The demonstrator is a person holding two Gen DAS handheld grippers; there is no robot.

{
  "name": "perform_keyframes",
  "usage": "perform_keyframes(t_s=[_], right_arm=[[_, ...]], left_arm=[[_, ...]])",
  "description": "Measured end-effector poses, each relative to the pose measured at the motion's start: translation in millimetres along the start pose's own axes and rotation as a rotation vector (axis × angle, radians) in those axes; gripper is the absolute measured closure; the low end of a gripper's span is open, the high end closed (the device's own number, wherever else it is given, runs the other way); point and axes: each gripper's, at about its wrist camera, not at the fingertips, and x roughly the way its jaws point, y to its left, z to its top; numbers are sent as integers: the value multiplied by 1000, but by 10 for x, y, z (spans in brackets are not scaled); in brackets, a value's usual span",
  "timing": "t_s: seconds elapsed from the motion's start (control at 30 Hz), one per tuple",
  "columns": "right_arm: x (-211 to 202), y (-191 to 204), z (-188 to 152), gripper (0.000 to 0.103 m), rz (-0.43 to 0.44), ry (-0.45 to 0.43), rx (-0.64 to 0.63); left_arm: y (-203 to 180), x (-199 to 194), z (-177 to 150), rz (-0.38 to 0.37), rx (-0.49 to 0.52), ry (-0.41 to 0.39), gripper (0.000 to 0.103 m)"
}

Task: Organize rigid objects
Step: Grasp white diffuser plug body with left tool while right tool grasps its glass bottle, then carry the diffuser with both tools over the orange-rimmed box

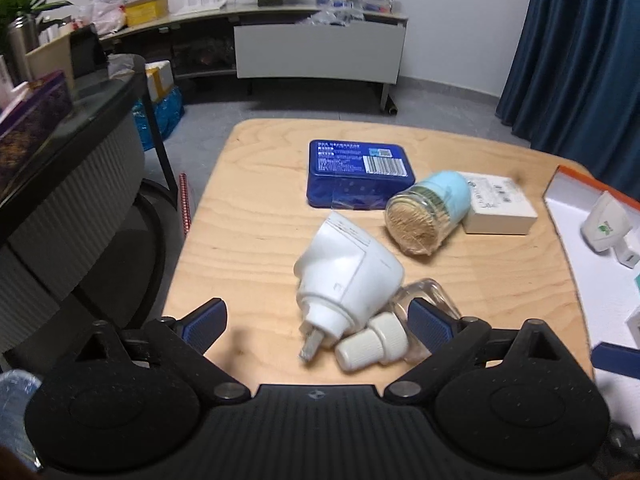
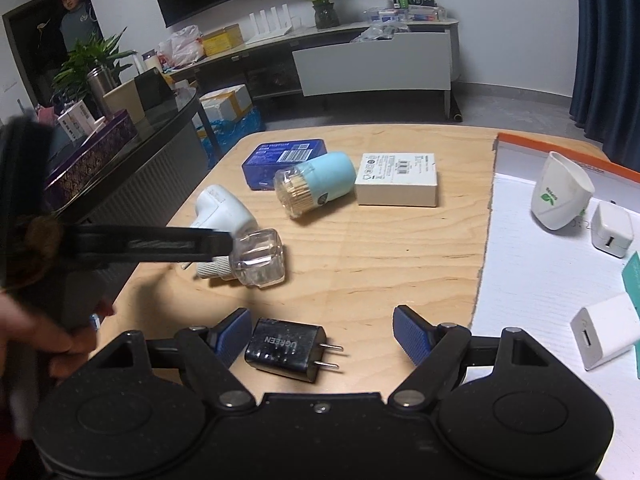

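Note:
In the left wrist view my left gripper (image 1: 316, 320) stands open wide over the wooden table (image 1: 248, 240). A white plug-in device (image 1: 348, 276) and a clear bottle (image 1: 428, 292) with a white cap lie between its jaws, untouched by the pads. The right wrist view shows one left finger (image 2: 160, 245) reaching to that bottle (image 2: 260, 258). My right gripper (image 2: 323, 334) is open around a black charger (image 2: 286, 354), which lies flat near its left pad. Farther back lie a blue tin (image 2: 284, 158), a toothpick jar (image 2: 316, 184) with a light blue cap, and a white box (image 2: 396, 180).
An orange-rimmed white tray (image 2: 520, 240) on the right holds a white cone-shaped device (image 2: 560, 196), two white chargers (image 2: 612, 236) and a teal card. A black glass-topped side table (image 1: 80, 140) stands left of the table. A hand (image 2: 60, 344) holds the left gripper. A person (image 2: 74, 12) stands in the far doorway.

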Motion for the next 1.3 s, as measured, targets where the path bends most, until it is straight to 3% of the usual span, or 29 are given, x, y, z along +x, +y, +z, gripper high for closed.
perform_keyframes(t_s=[0.27,0.47,0.5,0.53,0.63,0.87,1.3], right_arm=[[121,106,46,11,23,10,-42],[251,208,61,11,49,26,-67],[268,228,69,11,54,26,-71],[283,251,76,11,59,23,-75],[355,320,100,11,73,25,-87],[568,495,186,10,107,26,-98],[981,733,291,10,30,27,-167]], left_arm=[[112,172,120,-56,-10,2,3],[168,228,35,-29,45,4,22],[162,220,30,-26,54,-2,28],[160,208,33,-38,61,-10,42],[174,162,44,-54,58,-24,49],[373,-76,15,-53,-3,-71,49],[619,-384,-125,-3,-80,-107,49]])
